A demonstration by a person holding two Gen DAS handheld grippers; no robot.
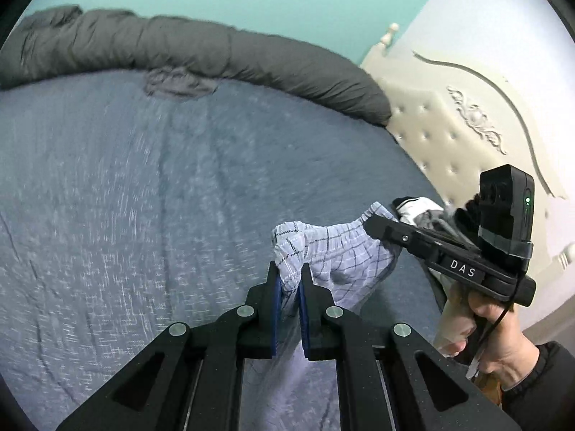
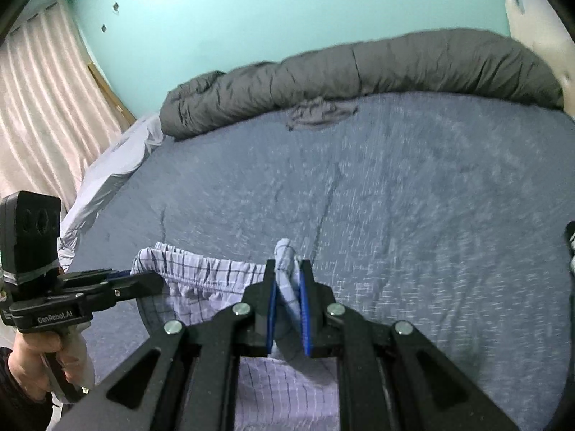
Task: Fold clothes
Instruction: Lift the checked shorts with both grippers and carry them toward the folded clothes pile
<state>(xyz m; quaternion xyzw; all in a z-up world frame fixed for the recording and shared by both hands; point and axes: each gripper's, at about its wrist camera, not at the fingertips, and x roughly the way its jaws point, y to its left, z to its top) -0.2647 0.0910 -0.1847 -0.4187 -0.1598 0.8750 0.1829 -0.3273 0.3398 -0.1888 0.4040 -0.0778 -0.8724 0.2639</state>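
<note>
Blue-sheeted bed (image 2: 413,197) beneath both tongs: left tongs (image 1: 289,287) and right tongs (image 2: 289,287) each clamp one end of the checked shorts' (image 2: 201,280) waistband, stretched crosswise between them, body hanging below, equally near both hands.

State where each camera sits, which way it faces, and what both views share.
Left wrist: on the left hand-held gripper, facing across the bed toward the headboard; right hand and right hand-held gripper show.
Right wrist: on the right gripper, facing the curtain side; left hand shows.
Shared: plaid shorts, duvet, bed.
</note>
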